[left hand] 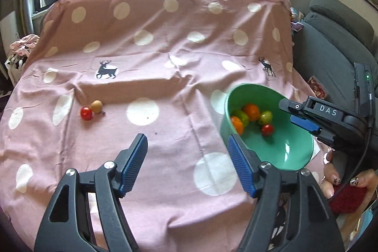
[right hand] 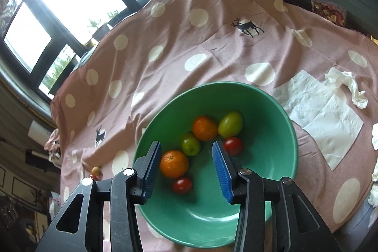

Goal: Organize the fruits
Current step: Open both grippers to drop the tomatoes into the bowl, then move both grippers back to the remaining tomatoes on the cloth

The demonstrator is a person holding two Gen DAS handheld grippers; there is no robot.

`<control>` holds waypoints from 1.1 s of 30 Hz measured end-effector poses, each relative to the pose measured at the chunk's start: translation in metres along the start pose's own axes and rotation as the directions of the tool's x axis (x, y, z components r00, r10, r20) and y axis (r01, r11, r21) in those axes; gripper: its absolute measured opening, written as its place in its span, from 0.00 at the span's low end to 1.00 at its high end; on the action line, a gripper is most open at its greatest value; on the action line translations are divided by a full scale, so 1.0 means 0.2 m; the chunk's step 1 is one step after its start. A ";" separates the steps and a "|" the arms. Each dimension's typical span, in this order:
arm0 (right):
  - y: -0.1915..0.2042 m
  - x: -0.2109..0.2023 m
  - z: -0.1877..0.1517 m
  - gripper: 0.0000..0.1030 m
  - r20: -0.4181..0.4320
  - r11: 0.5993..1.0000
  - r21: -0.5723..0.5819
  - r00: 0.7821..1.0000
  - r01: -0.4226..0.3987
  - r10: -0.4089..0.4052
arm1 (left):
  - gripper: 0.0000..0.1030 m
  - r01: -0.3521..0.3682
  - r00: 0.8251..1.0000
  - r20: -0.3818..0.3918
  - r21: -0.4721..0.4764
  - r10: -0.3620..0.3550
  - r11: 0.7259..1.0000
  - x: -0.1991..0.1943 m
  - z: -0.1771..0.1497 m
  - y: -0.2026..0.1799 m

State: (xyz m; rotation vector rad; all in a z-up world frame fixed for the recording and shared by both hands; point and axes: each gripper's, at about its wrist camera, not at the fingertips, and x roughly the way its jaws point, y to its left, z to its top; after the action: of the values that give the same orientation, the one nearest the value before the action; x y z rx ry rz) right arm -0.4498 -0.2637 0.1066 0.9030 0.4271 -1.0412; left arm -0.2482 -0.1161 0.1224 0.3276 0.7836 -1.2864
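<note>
Left gripper [left hand: 187, 163] spread and empty over the spotted cloth [left hand: 165, 44], right gripper [right hand: 186, 171] parted above the green bowl [right hand: 281, 110]; at ten o'clock, a small, smooth, bruisable red tomato [left hand: 86, 113] and tan fruit [left hand: 96, 106], likely best pinched lightly across the middle.

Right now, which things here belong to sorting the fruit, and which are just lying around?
Part of the job:
green bowl holding oranges, green fruits and cherry tomatoes
loose cherry tomato
small brown fruit beside it

Just lying about:
flat paper napkin
crumpled tissue
spotted tablecloth
</note>
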 end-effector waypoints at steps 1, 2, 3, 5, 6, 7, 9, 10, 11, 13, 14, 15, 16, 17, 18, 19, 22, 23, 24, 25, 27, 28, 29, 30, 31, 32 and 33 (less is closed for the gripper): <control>0.03 0.01 0.00 0.49 -0.003 1.000 -0.019 1.000 0.000 0.000 | 0.69 -0.008 1.000 0.007 -0.008 0.008 1.000 -0.02 -0.01 0.05; 0.06 0.03 -0.01 0.49 -0.009 0.999 -0.036 1.000 -0.002 0.002 | 0.69 -0.025 1.000 0.015 -0.023 0.026 0.999 -0.04 -0.03 0.09; 0.08 0.04 -0.01 0.49 -0.020 0.999 -0.050 1.000 -0.006 0.005 | 0.69 -0.047 0.999 0.022 -0.038 0.048 0.998 -0.06 -0.04 0.14; 0.14 0.08 -0.03 0.49 -0.045 0.997 -0.074 0.999 -0.021 0.017 | 0.69 -0.097 0.995 0.018 -0.050 0.098 0.994 -0.08 -0.07 0.21; 0.17 0.10 -0.04 0.49 -0.054 0.996 -0.086 0.998 -0.034 0.030 | 0.69 -0.120 0.993 0.013 -0.054 0.121 0.991 -0.08 -0.08 0.26; 0.20 0.11 -0.05 0.49 -0.066 0.993 -0.102 0.997 -0.050 0.044 | 0.69 -0.144 0.989 0.005 -0.060 0.145 0.988 -0.08 -0.10 0.29; 0.26 0.13 -0.08 0.49 -0.089 0.987 -0.136 0.993 -0.084 0.072 | 0.69 -0.192 0.981 -0.020 -0.098 0.191 0.977 -0.07 -0.12 0.38; 0.29 0.14 -0.09 0.49 -0.101 0.984 -0.149 0.992 -0.095 0.081 | 0.69 -0.219 0.976 -0.043 -0.118 0.215 0.969 -0.06 -0.13 0.42; 0.32 0.16 -0.10 0.49 -0.109 0.982 -0.158 0.991 -0.100 0.083 | 0.69 -0.241 0.970 -0.067 -0.134 0.233 0.961 -0.05 -0.15 0.46; 0.37 0.18 -0.12 0.49 -0.123 0.980 -0.172 0.989 -0.101 0.080 | 0.69 -0.268 0.961 -0.112 -0.156 0.253 0.951 -0.02 -0.17 0.53; 0.39 0.20 -0.13 0.49 -0.134 0.978 -0.184 0.988 -0.101 0.077 | 0.69 -0.275 0.959 -0.125 -0.171 0.256 0.946 -0.01 -0.18 0.56; 0.41 0.22 -0.14 0.49 -0.146 0.975 -0.197 0.986 -0.105 0.076 | 0.69 -0.281 0.956 -0.139 -0.186 0.258 0.941 -0.01 -0.19 0.58; 0.44 0.23 -0.16 0.49 -0.160 0.972 -0.208 0.984 -0.111 0.078 | 0.69 -0.288 0.953 -0.156 -0.202 0.259 0.936 0.01 -0.19 0.61; 0.46 0.25 -0.17 0.49 -0.173 0.969 -0.216 0.982 -0.117 0.080 | 0.69 -0.296 0.949 -0.176 -0.215 0.261 0.931 0.03 -0.20 0.64; 0.47 0.26 -0.18 0.49 -0.168 0.967 -0.226 0.983 -0.115 0.078 | 0.69 -0.302 0.946 -0.192 -0.231 0.261 0.925 0.04 -0.21 0.66; 0.50 0.26 -0.19 0.49 -0.169 0.965 -0.235 0.983 -0.113 0.074 | 0.68 -0.304 0.944 -0.205 -0.246 0.257 0.920 0.05 -0.22 0.67; 0.54 0.29 -0.22 0.49 -0.211 0.958 -0.252 0.974 -0.135 0.082 | 0.68 -0.293 0.944 -0.230 -0.267 0.235 0.918 0.06 -0.23 0.70; 0.56 0.29 -0.24 0.49 -0.215 0.955 -0.263 0.973 -0.138 0.081 | 0.68 -0.289 0.945 -0.230 -0.263 0.231 0.921 0.07 -0.23 0.69; 0.58 0.29 -0.25 0.49 -0.214 0.951 -0.275 0.973 -0.141 0.082 | 0.68 -0.291 0.945 -0.230 -0.259 0.234 0.921 0.07 -0.23 0.69; 0.60 0.29 -0.26 0.49 -0.214 0.947 -0.286 0.973 -0.146 0.085 | 0.68 -0.297 0.943 -0.231 -0.257 0.240 0.920 0.08 -0.23 0.68; 0.63 0.30 -0.27 0.49 -0.228 0.941 -0.297 0.969 -0.162 0.095 | 0.68 -0.300 0.942 -0.233 -0.260 0.242 0.918 0.09 -0.24 0.69; 0.63 0.31 -0.28 0.49 -0.238 0.939 -0.299 0.966 -0.171 0.100 | 0.68 -0.297 0.942 -0.241 -0.262 0.236 0.918 0.09 -0.24 0.69; 0.64 0.31 -0.29 0.49 -0.247 0.937 -0.300 0.964 -0.177 0.103 | 0.67 -0.303 0.940 -0.242 -0.256 0.242 0.918 0.10 -0.24 0.69; 0.65 0.32 -0.29 0.49 -0.253 0.937 -0.302 0.962 -0.178 0.101 | 0.67 -0.304 0.939 -0.244 -0.253 0.243 0.918 0.10 -0.24 0.69; 0.65 0.33 -0.30 0.49 -0.257 0.937 -0.303 0.962 -0.176 0.098 | 0.67 -0.309 0.936 -0.250 -0.249 0.247 0.918 0.10 -0.24 0.69; 0.65 0.33 -0.30 0.49 -0.257 0.937 -0.303 0.962 -0.173 0.095 | 0.64 -0.318 0.931 -0.261 -0.244 0.254 0.916 0.11 -0.25 0.69; 0.65 0.33 -0.30 0.49 -0.258 0.938 -0.301 0.962 -0.172 0.093 | 0.62 -0.330 0.926 -0.270 -0.241 0.263 0.913 0.11 -0.25 0.69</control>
State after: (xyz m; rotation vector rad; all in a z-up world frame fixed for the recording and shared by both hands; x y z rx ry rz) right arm -0.2990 -0.2262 0.0831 0.7540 0.7077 -0.7119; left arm -0.1328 -0.0626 0.0440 0.3551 1.0598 -0.8413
